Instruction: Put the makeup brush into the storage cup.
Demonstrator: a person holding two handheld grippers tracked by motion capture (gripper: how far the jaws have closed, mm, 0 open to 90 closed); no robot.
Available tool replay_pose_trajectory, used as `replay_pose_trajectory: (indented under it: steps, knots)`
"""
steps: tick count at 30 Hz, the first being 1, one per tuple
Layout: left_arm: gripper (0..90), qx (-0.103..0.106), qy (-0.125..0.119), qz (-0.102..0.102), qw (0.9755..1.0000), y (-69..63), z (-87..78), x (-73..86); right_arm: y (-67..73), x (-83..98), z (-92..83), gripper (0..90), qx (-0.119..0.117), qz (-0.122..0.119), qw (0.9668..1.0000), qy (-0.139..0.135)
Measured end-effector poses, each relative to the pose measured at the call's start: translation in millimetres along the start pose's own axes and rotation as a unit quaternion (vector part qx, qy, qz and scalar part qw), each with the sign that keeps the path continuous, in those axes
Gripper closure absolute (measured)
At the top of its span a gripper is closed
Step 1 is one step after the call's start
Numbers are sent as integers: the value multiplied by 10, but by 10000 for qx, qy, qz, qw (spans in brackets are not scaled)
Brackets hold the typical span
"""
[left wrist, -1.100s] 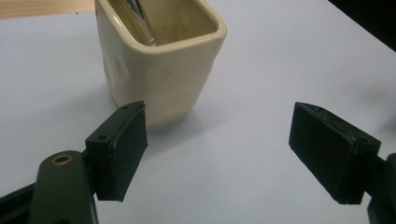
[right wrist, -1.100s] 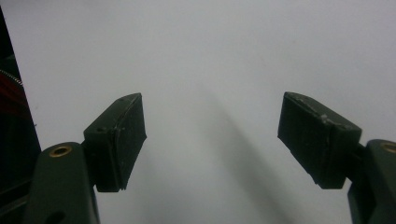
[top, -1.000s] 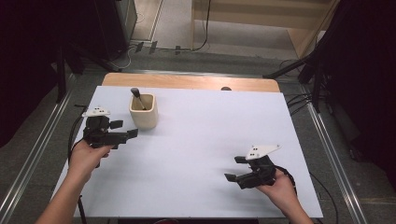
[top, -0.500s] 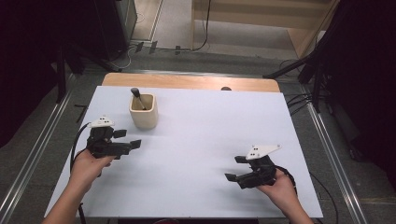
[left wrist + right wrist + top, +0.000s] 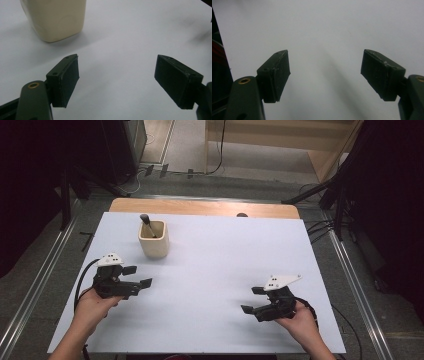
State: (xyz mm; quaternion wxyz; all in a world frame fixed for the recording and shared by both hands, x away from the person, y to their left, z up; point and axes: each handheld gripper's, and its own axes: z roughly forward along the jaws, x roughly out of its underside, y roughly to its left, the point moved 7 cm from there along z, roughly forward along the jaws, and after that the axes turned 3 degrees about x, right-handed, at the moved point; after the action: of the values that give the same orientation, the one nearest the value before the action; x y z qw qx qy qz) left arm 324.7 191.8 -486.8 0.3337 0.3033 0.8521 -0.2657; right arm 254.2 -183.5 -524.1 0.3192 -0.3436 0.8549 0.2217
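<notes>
Two grippers sit low over the white table [image 5: 210, 270] nearest the person: the right gripper [image 5: 252, 301] at the near right, jaws spread wide and empty; the left gripper [image 5: 140, 277] at the near left, likewise agape. Just beyond the left one stands a cream cup [image 5: 153, 239] holding a dark-handled utensil [image 5: 147, 222]. A careless sideways reach would likely tip that cup.
</notes>
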Motion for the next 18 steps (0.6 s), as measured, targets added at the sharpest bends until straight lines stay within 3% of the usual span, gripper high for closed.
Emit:
replay_pose_trajectory:
  steps: [18]
  knots:
    - [214, 208, 172, 466, 9985, -214, -43, 203, -10, 7, 8, 243, 15, 29, 10000, 14]
